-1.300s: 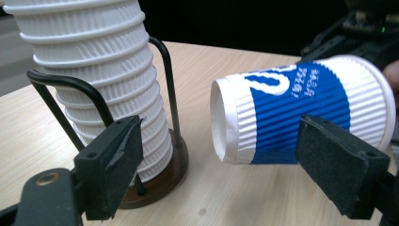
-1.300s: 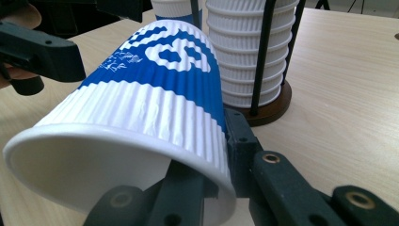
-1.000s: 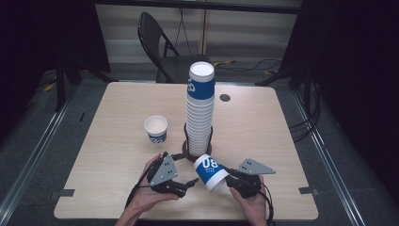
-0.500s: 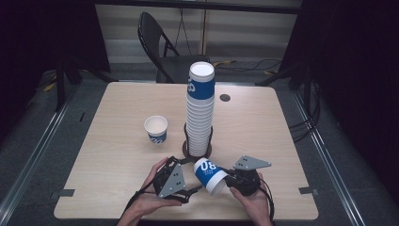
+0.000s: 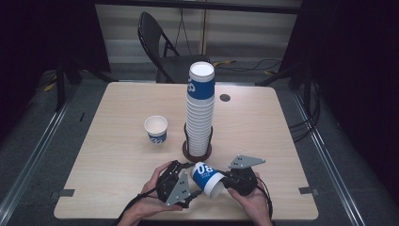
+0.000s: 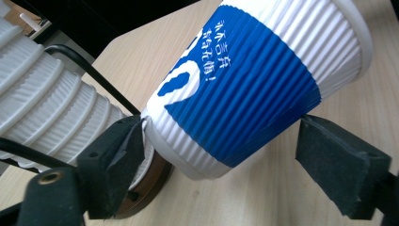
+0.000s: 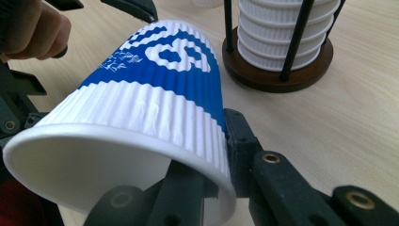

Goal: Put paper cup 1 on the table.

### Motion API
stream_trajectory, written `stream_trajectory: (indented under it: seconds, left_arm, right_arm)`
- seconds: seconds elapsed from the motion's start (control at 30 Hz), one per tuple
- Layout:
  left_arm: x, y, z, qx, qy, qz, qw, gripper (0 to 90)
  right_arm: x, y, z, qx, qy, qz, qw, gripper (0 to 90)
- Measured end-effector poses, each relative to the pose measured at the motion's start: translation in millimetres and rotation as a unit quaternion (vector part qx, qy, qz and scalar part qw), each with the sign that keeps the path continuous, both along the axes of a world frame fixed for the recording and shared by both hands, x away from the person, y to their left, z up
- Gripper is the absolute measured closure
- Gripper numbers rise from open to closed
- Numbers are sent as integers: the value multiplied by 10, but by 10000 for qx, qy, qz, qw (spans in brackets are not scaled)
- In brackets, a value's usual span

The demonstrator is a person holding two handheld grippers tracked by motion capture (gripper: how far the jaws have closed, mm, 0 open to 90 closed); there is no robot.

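Cup stack (image 5: 200, 110) in wire holder (image 5: 196, 149) (tall)

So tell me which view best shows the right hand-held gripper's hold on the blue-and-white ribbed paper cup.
The right gripper view: its jaws pinch the blue-and-white ribbed paper cup's rim wall. The high view shows this small; the left gripper view shows the cup's base.

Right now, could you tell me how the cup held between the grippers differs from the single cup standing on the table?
The held cup lies tilted on its side, off the table; the standing cup sits upright on the table. The right gripper pinches the held cup's rim; nothing touches the standing cup. Both are ribbed white paper cups with a blue band.
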State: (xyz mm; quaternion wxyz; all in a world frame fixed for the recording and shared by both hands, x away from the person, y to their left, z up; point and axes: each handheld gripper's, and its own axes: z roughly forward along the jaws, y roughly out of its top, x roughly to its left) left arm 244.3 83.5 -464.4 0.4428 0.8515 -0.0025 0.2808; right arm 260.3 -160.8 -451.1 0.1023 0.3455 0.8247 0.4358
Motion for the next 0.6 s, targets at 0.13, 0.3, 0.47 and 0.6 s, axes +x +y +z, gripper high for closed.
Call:
stream_trajectory:
  seconds: [0.13, 0.3, 0.47, 0.6]
  left_arm:
    - [-26, -36, -26, 163, -200, -6, 9997, 151]
    - [-43, -73, -42, 365, -337, -18, 9988, 133]
    - [-63, -104, -23, 514, -503, -56, 9974, 117]
    - [-72, -147, -24, 501, -564, -100, 9971, 90]
  right_arm:
    - [5, 3, 13, -102, 85, 28, 9999, 855]
    - [17, 27, 14, -158, 165, 122, 9997, 855]
    - [43, 50, 11, -155, 217, 134, 9996, 855]
    - [56, 78, 23, -190, 218, 158, 9995, 855]
